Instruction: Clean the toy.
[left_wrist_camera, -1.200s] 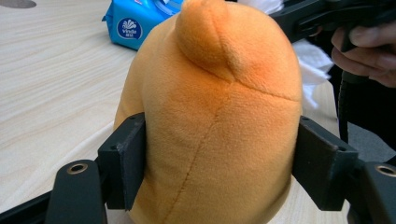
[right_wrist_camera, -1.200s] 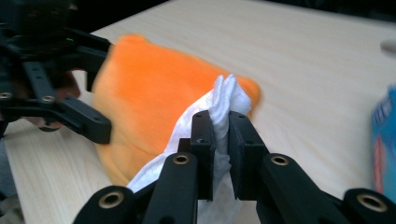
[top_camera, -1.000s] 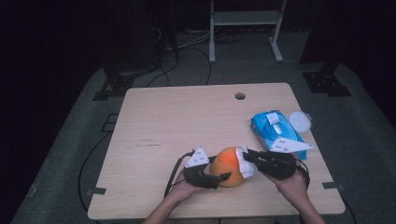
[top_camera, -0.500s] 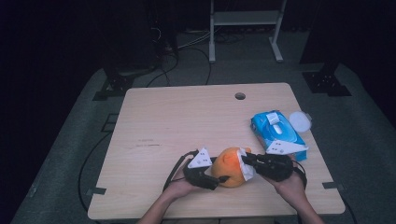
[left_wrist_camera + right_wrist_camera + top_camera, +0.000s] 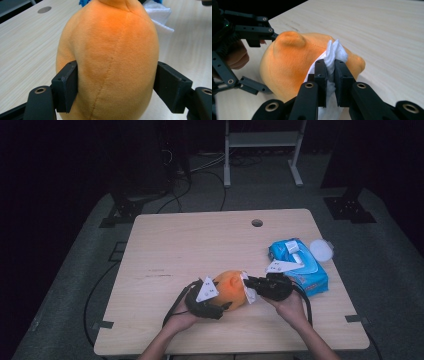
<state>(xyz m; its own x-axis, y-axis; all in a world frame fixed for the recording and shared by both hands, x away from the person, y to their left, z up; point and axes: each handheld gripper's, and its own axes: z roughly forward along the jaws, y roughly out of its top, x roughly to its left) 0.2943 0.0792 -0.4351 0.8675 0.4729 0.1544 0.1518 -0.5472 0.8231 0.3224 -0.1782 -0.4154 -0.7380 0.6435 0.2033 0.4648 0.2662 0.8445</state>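
Two grippers at lower centre: left gripper (image 5: 222, 301), jaws just eased wider, still cradling orange plush toy (image 5: 231, 287); right gripper (image 5: 330, 72), clamped on white wipe (image 5: 333, 52), shifted against toy, apparently wiping.

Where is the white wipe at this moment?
The white wipe is pinched in the right gripper against the orange plush toy, near the table's front edge, left of the blue wipes pack.

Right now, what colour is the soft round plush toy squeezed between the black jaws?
The soft round plush toy is orange, clearest in the left gripper view.
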